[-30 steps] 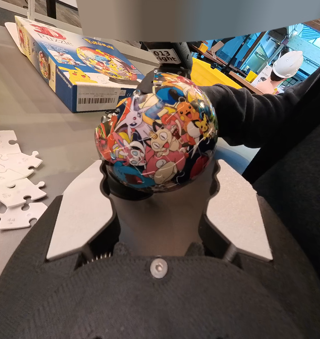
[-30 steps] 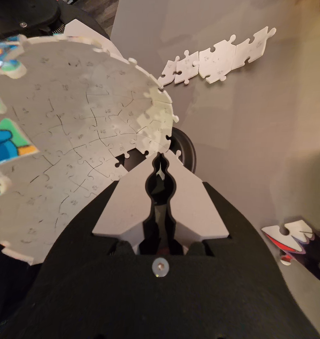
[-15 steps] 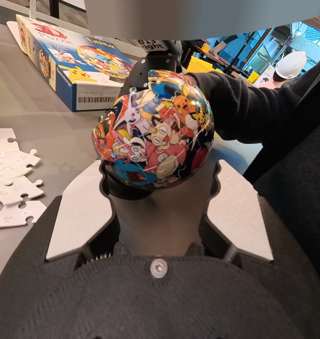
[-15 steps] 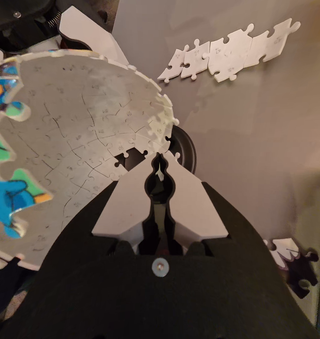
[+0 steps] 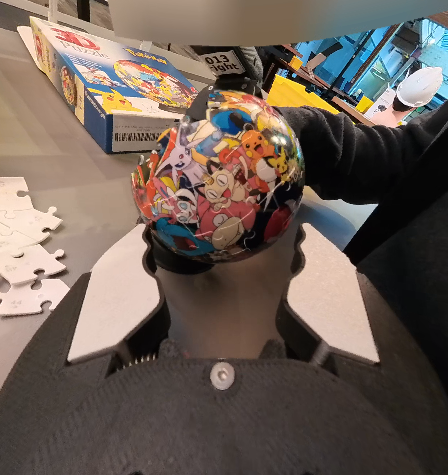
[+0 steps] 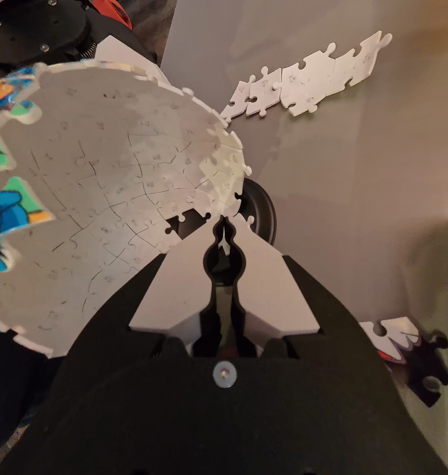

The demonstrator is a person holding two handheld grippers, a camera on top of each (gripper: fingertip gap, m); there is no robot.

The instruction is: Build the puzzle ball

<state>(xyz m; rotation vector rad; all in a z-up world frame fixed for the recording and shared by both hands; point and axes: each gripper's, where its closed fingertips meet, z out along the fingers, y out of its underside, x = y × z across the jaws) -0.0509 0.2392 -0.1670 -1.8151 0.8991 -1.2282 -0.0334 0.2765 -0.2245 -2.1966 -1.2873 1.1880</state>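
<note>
Since the earlier frame the puzzle ball has tipped slightly and sits a little higher over its black stand on the grey bench. Left tool gapes wide, empty, just below the ball. Right tool is pinched on the ball's open rim, beside the white inner shell. A strip of joined pieces lies well apart; the puzzle box lies behind.

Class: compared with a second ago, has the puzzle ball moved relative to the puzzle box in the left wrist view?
Yes. The puzzle ball now sits slightly farther right of the puzzle box.
</note>
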